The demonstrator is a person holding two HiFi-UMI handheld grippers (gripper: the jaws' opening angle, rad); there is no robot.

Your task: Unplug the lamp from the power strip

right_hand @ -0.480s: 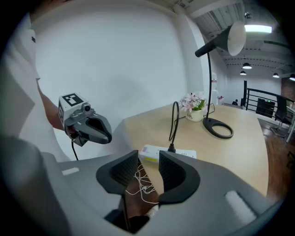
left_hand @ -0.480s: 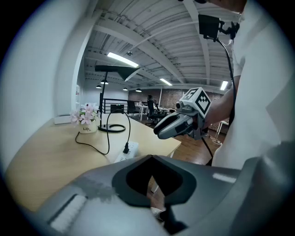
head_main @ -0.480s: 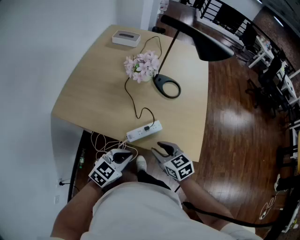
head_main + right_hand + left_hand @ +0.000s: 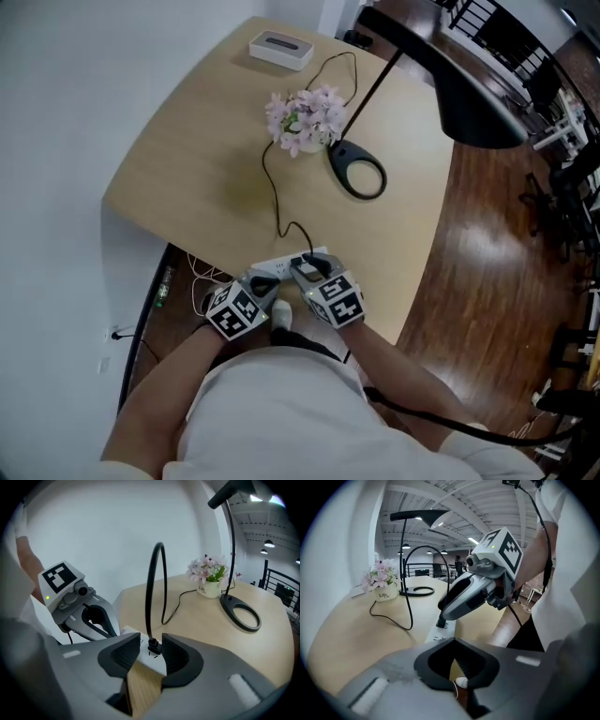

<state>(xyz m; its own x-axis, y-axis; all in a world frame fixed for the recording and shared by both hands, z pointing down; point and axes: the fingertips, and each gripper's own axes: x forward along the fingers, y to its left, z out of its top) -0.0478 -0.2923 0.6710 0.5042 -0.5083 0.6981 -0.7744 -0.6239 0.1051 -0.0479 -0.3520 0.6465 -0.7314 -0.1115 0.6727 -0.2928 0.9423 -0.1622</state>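
A white power strip (image 4: 281, 265) lies at the table's near edge, with the lamp's black plug (image 4: 153, 644) standing in it. The cord (image 4: 272, 187) runs back to the black lamp's ring base (image 4: 357, 172); its head (image 4: 478, 94) hangs over the far right. My right gripper (image 4: 151, 649) is open, with one jaw on each side of the plug and a small gap on both sides. My left gripper (image 4: 454, 641) is shut on nothing, its tips at the strip's left end (image 4: 438, 634). Whether they touch it I cannot tell. The right gripper (image 4: 443, 615) shows in the left gripper view.
A pot of pink flowers (image 4: 305, 117) stands beside the lamp base, and a white box (image 4: 280, 49) sits at the far edge. White cables (image 4: 202, 281) hang below the table's near edge. Dark wood floor (image 4: 487, 281) lies to the right.
Both grippers have moved forward from below the table's edge up to the power strip. The right one now straddles the plug, and the two are closer together.
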